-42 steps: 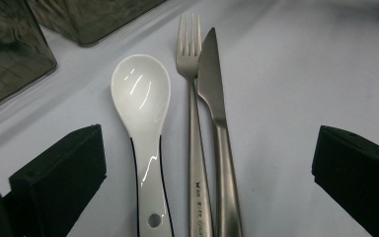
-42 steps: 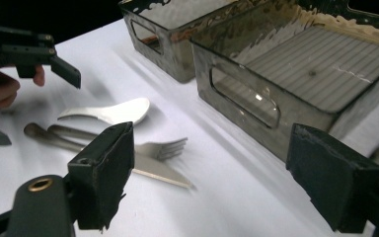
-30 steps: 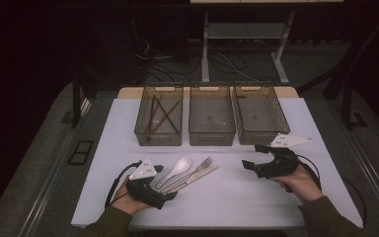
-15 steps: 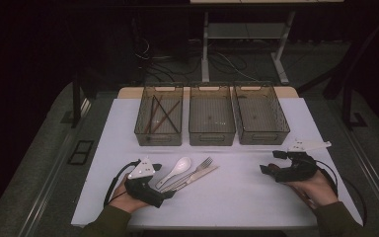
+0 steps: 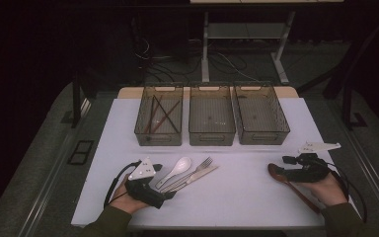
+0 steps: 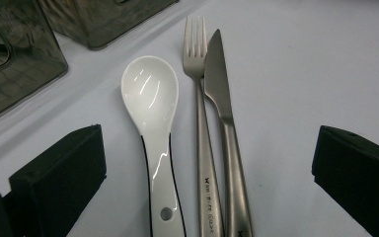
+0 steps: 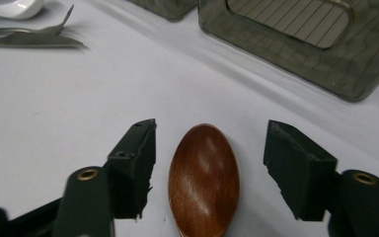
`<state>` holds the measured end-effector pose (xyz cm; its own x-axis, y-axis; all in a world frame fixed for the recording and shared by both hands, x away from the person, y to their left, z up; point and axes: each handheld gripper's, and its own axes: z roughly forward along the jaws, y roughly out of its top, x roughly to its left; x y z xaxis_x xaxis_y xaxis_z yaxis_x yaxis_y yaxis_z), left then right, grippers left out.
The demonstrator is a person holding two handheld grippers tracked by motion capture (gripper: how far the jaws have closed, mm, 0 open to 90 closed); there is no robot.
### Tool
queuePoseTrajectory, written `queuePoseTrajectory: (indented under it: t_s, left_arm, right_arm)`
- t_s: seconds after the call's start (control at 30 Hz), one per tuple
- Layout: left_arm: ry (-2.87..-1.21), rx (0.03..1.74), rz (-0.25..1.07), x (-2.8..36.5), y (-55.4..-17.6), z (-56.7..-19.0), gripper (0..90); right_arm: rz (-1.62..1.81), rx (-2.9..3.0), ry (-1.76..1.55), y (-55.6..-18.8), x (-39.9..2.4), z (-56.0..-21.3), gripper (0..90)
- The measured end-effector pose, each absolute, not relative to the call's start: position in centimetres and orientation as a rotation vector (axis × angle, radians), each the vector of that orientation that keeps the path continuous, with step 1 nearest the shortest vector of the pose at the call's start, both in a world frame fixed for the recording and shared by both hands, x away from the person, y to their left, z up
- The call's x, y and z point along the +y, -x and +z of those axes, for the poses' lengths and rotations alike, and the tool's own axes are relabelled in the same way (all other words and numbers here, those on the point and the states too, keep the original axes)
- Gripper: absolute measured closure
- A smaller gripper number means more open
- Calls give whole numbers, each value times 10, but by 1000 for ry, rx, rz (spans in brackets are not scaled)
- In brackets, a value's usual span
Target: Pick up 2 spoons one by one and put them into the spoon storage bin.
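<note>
Jaws of the right gripper (image 7: 209, 168) stand half-spread on either side of a brown wooden spoon (image 7: 205, 180), and they have just been closing in on it; a gap shows between each pad and the spoon's bowl, so nothing is pinched yet. In the high view that spoon (image 5: 290, 183) lies on the white desk (image 5: 242, 197) near its right edge, bowl toward the middle and handle running back under the right gripper (image 5: 276, 171) and the person's hand (image 5: 325, 190).

Across the desk, the left gripper (image 6: 207, 163) has its jaws spread wide, with three pieces of cutlery lying between them and touching neither pad: a white ceramic spoon (image 6: 153, 128), a metal fork (image 6: 200, 123) and a metal knife (image 6: 222, 128), side by side with the fork and knife touching along their handles. From above, the left gripper (image 5: 170, 194) rests at the handle ends of this cutlery, low on the desk's left half.

Three dark translucent bins sit in a row at the far side of the desk. The left bin (image 5: 159, 136) holds some thin dark sticks (image 5: 160, 116), probably chopsticks, though the view is too dim to be sure. The middle bin (image 5: 211, 136) and the right bin (image 5: 261, 133) stand beside it.
</note>
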<state>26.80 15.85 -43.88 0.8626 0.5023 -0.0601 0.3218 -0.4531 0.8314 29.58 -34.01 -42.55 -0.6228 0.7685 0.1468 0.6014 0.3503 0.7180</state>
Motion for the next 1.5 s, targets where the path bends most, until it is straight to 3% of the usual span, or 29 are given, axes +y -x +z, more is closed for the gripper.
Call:
queuePoseTrajectory:
  t_s: [0.17,0.87,1.5]
  left_arm:
    - [-2086,597,240,158,-268,-439,0]
    - [-2087,596,240,157,-267,-439,0]
    - [-2096,590,238,157,-267,-439,0]
  right_arm:
    - [1089,2436,-1254,-297,-341,-429,481]
    - [955,2548,-1245,-300,-334,-442,513]
    - [944,2602,-1169,-298,-329,-440,691]
